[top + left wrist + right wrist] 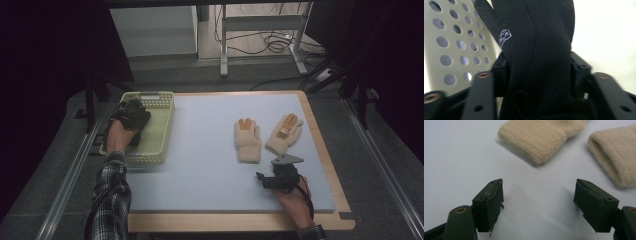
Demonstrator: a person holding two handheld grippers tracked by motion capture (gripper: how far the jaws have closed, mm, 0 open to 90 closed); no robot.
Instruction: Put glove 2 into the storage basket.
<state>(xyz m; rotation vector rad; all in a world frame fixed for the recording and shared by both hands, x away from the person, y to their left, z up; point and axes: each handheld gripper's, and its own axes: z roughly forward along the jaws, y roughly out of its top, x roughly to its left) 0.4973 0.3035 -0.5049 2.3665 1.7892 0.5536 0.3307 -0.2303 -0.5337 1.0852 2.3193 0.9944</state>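
The left gripper [131, 116] is letting go of a black glove [536, 50] inside the basket [162, 131], its half-parted jaws flanking the cloth, while the right gripper [265, 180] is waiting wide open and empty just short of the two beige gloves [248, 140], likely its next pickup.

The room around the desk [210, 165] lay dim and murky. Up close, the black glove [541, 50] was soft and blurred against washed-out glare, and the beige gloves [536, 137] cast gentle shadows.

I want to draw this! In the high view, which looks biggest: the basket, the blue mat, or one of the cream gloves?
1. The blue mat is by far the biggest.
2. The basket comes next.
3. A cream glove is smallest; the other cream glove looks about the same size, so I can't rank those two.
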